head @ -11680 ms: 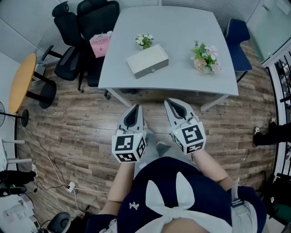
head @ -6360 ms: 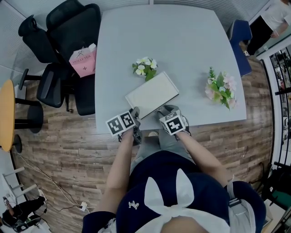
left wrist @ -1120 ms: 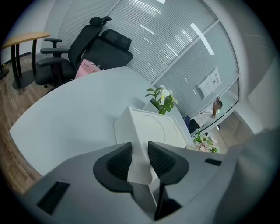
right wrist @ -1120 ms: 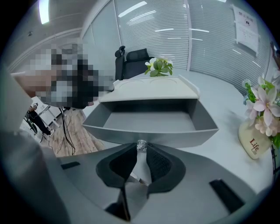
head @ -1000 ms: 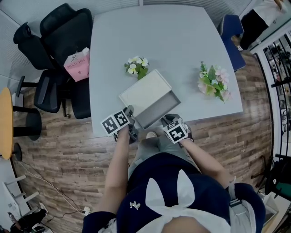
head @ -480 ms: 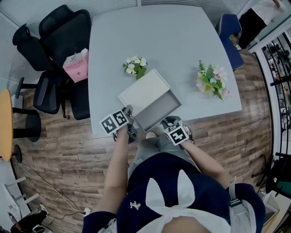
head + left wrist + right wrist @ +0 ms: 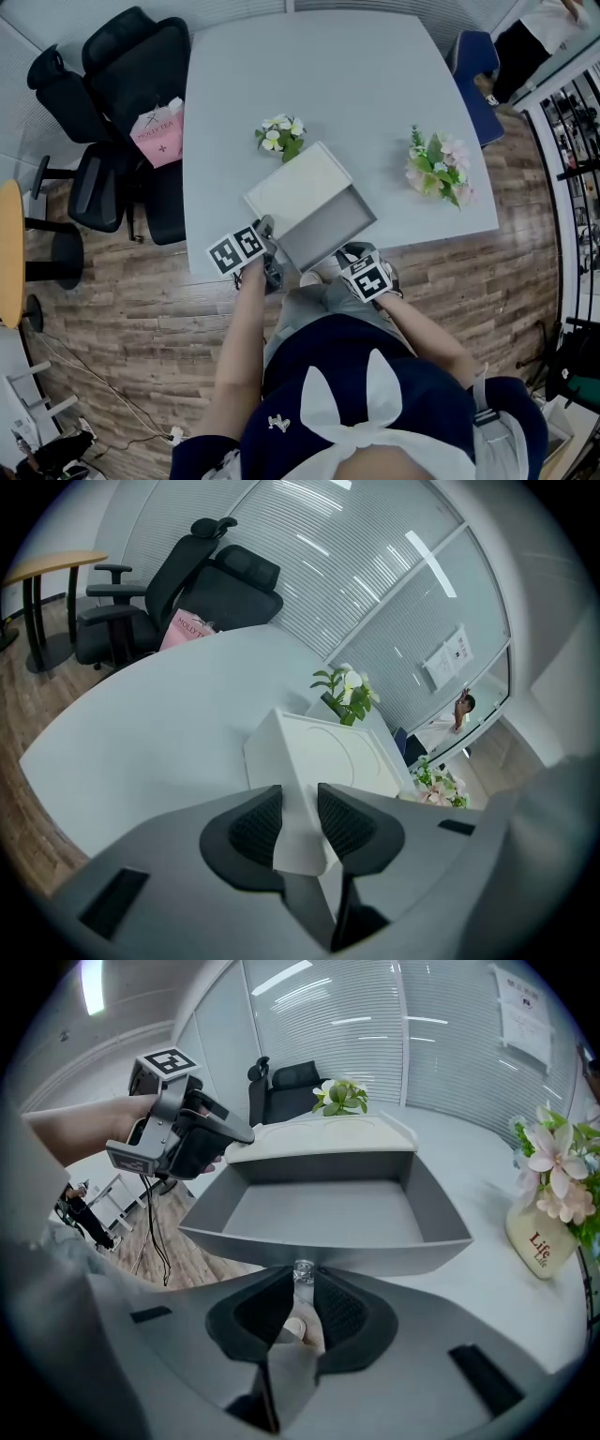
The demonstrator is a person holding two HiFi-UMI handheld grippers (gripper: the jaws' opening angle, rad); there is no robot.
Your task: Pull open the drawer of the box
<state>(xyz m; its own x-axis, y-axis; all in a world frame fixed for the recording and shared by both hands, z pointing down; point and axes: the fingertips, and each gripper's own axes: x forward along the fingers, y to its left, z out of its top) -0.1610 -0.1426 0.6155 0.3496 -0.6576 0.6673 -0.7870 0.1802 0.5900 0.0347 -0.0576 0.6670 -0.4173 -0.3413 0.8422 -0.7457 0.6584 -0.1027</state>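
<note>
Drawer [image 7: 328, 228] now pulled out of box [image 7: 298, 190], earlier shut

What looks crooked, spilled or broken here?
Nothing is spilled or broken. The box sits at a slant to the edge of the table, and its drawer is pulled out and empty. The left tongs grip its corner; the right tongs pinch the knob.

Left tongs [image 7: 298, 810] apparently clamping box [image 7: 330, 752], right tongs [image 7: 303, 1290] pinching drawer knob [image 7: 303, 1269]
</note>
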